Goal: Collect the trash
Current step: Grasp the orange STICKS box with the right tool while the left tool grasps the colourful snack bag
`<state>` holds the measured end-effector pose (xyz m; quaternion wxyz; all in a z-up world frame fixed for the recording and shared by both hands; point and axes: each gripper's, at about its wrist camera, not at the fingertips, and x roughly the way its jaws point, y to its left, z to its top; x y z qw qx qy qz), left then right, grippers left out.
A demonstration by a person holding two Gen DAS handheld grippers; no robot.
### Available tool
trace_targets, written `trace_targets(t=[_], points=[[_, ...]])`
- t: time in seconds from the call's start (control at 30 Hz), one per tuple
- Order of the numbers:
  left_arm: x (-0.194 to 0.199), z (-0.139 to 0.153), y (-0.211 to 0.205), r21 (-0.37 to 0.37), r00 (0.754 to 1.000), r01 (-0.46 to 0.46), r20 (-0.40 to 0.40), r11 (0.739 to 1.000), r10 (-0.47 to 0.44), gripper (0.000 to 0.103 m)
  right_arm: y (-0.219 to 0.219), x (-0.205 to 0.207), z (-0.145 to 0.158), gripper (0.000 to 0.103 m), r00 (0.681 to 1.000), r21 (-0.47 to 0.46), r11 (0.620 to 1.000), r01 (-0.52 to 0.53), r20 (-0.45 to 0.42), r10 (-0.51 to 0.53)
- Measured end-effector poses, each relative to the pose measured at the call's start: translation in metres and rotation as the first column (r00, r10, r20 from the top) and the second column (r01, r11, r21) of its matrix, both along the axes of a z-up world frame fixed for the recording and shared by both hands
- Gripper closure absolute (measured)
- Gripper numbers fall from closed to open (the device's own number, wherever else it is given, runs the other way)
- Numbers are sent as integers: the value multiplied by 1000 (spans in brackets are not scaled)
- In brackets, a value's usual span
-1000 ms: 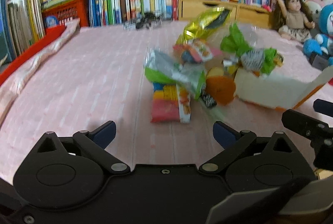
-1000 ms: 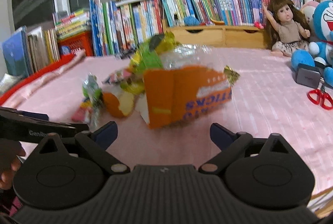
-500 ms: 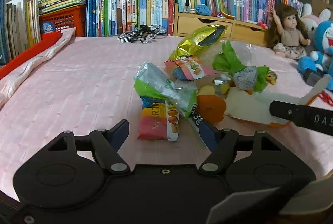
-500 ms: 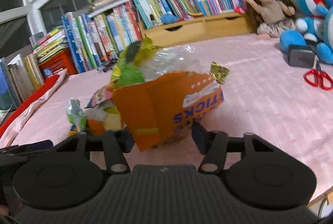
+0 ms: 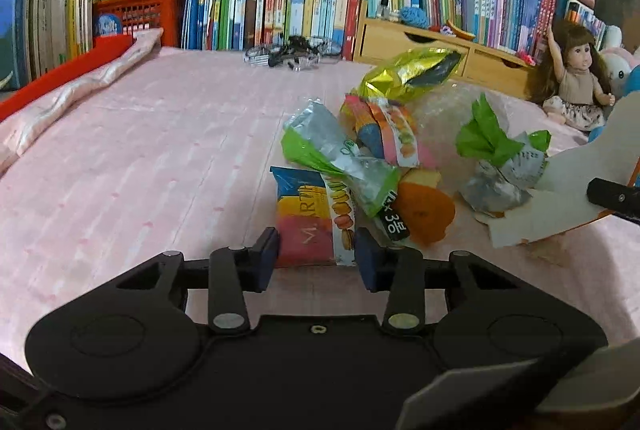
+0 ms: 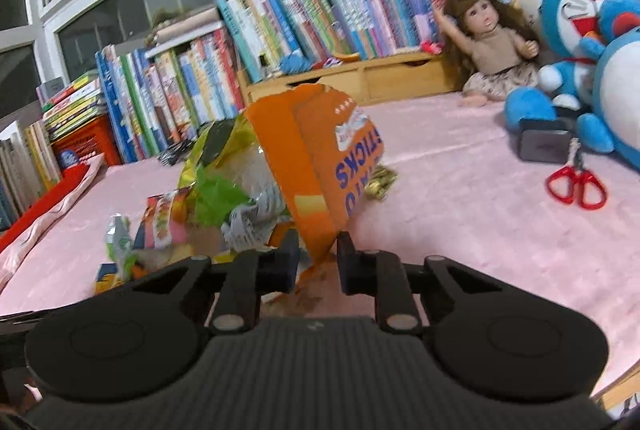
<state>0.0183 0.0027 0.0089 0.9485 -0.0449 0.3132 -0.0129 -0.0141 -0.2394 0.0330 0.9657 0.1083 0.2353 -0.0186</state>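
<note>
Closing both grippers, we are pinching the orange box (image 6: pixel 316 166) by its bottom corner in the right gripper (image 6: pixel 318 262), box standing up tall, while the left gripper (image 5: pixel 316 254) is squeezing the macaron packet (image 5: pixel 310 220) lying flat, pointing away, mid pink table (image 5: pixel 140 158).

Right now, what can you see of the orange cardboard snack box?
The orange cardboard snack box is flattened and torn open, its printed face carrying blue letters upside down and its plain pale inner side showing in the left view. It stands tilted, lower corner between the pads of the right hand-held gripper, whose jaws have just been closing. It leans against the wrapper pile on the pink quilted cloth.
</note>
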Motion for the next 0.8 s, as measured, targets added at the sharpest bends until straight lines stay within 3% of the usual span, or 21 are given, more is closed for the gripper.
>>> trace_targets(t=[0.4, 0.57, 0.7, 0.8], points=[[-16, 23, -7, 43, 997, 20, 80, 999, -24, 60, -20, -2, 32, 90, 995, -10, 1000, 27, 98, -26], [-15, 17, -4, 51, 998, -3, 63, 999, -1, 46, -24, -1, 32, 89, 994, -18, 1000, 6, 105, -4], [-17, 13, 3, 32, 998, -28, 65, 999, 26, 30, -22, 5, 17, 78, 998, -33, 999, 5, 60, -3], [-21, 11, 11, 14, 996, -48, 74, 999, 46, 27, -23, 10, 7, 74, 999, -29, 1000, 8, 35, -7]])
